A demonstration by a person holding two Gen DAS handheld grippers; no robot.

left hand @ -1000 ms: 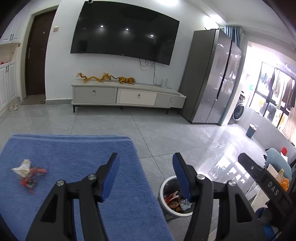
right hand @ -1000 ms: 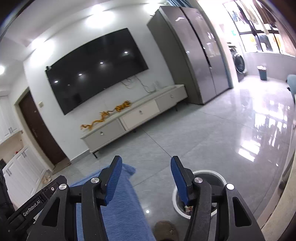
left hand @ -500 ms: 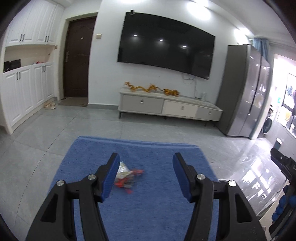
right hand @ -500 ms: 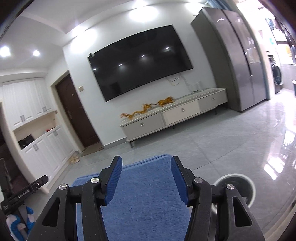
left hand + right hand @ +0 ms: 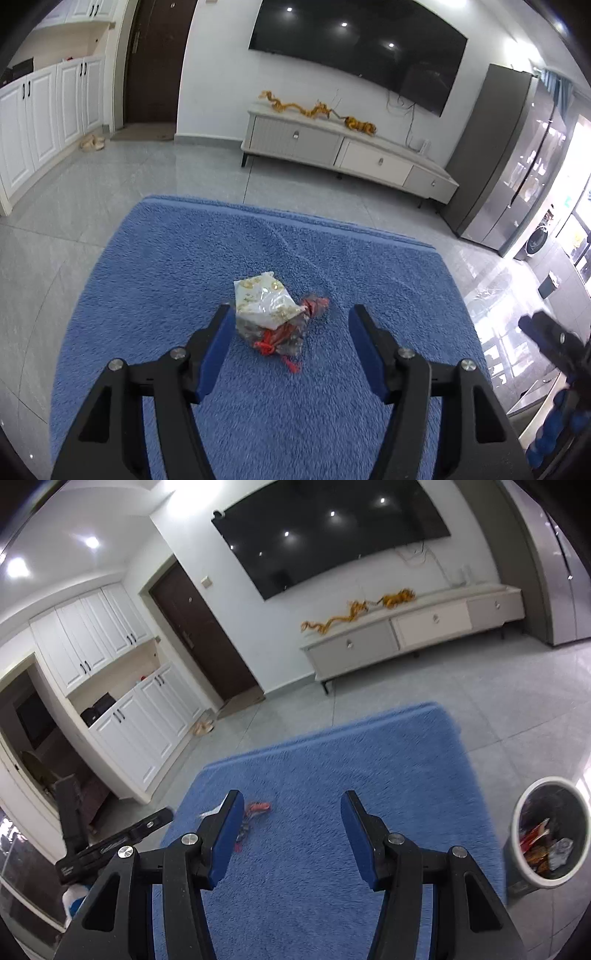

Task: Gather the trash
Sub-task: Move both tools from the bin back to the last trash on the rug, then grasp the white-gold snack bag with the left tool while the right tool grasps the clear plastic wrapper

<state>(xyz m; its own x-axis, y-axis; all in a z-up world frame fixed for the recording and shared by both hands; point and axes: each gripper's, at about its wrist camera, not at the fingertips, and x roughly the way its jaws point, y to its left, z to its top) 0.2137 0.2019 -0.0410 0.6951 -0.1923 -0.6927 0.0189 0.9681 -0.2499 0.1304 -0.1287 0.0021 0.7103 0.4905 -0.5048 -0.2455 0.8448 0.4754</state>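
Observation:
A crumpled white and red wrapper [image 5: 271, 314] lies on the blue rug [image 5: 184, 258], just ahead of my left gripper [image 5: 290, 325] and nearer its left finger. The left gripper is open and empty above the rug. My right gripper [image 5: 291, 810] is open and empty over the same rug [image 5: 369, 757]. In the right wrist view the wrapper [image 5: 255, 810] is partly hidden behind the left finger. A white trash bin [image 5: 550, 830] with several wrappers inside stands on the floor right of the rug.
A low TV cabinet [image 5: 351, 147] stands against the far wall under a big black TV [image 5: 354, 44]. White cupboards [image 5: 122, 716] line the left wall. A grey fridge [image 5: 517, 155] stands at the right. The left gripper's body [image 5: 110, 842] shows at the right wrist view's left edge.
Both grippers have swung left and tilted down toward the rug. The wrapper has come closer to the left gripper's fingers. The bin has left the left wrist view.

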